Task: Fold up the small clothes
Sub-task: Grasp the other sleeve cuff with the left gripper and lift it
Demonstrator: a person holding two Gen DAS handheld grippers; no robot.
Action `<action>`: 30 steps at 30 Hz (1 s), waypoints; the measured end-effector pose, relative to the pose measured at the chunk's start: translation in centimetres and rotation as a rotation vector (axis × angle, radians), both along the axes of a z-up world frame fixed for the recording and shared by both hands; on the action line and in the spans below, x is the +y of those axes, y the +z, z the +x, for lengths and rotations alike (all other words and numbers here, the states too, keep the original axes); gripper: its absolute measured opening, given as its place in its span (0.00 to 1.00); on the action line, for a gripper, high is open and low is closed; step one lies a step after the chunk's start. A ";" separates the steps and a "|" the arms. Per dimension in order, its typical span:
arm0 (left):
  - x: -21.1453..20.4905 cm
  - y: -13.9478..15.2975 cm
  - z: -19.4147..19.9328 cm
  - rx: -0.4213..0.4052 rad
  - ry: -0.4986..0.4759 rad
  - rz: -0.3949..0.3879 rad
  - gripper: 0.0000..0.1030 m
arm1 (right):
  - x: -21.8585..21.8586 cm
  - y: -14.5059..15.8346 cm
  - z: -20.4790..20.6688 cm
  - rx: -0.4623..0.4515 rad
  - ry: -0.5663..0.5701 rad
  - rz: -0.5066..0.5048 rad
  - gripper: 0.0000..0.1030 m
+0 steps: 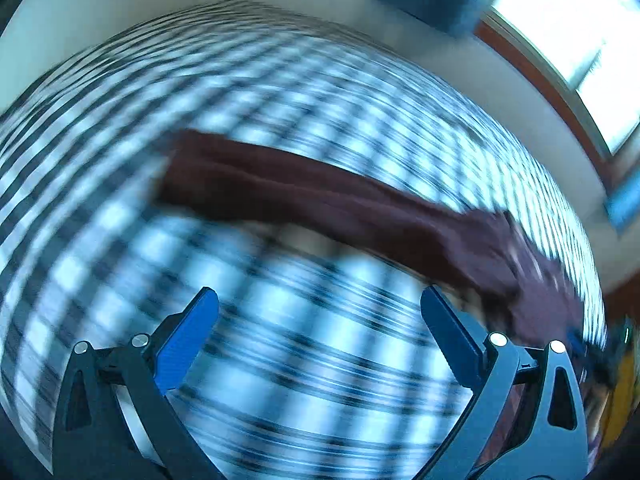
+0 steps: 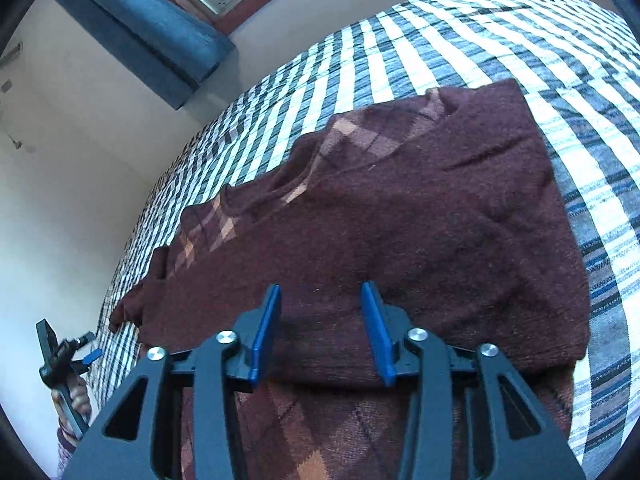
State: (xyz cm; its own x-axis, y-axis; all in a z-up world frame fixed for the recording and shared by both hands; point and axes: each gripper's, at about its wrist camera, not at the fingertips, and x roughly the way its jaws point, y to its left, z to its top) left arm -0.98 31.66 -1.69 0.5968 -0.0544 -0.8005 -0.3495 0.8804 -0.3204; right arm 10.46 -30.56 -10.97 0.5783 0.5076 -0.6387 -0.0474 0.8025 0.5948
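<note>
On striped bedspread (image 2: 420,56), fuzzy maroon sweater (image 2: 420,216)

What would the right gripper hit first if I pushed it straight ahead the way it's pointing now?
Most likely the maroon sweater. The right gripper has its jaws open and nothing between them, aimed at the folded cloth lying on the striped bedcover. How far above the sweater it is, I can't tell.

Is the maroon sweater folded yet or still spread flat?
Partly folded. The sweater has a plain layer doubled over its patterned front, with a fold edge near the right hand-held gripper. It lies on the striped bedspread.
</note>
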 end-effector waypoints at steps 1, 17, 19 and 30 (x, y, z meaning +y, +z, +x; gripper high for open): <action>1.7 -0.4 -0.1 0.004 0.029 -0.032 0.98 | 0.2 0.1 0.0 -0.005 0.003 -0.008 0.47; 11.5 -4.1 4.3 -0.063 0.190 -0.420 0.93 | 0.7 0.3 -0.2 -0.025 -0.003 -0.025 0.54; 11.6 -4.1 4.5 -0.062 0.189 -0.421 0.76 | 0.7 0.3 -0.2 -0.026 -0.005 -0.023 0.54; 11.6 -4.0 4.8 -0.019 0.156 -0.411 0.05 | 0.7 0.4 -0.3 -0.028 -0.010 -0.025 0.54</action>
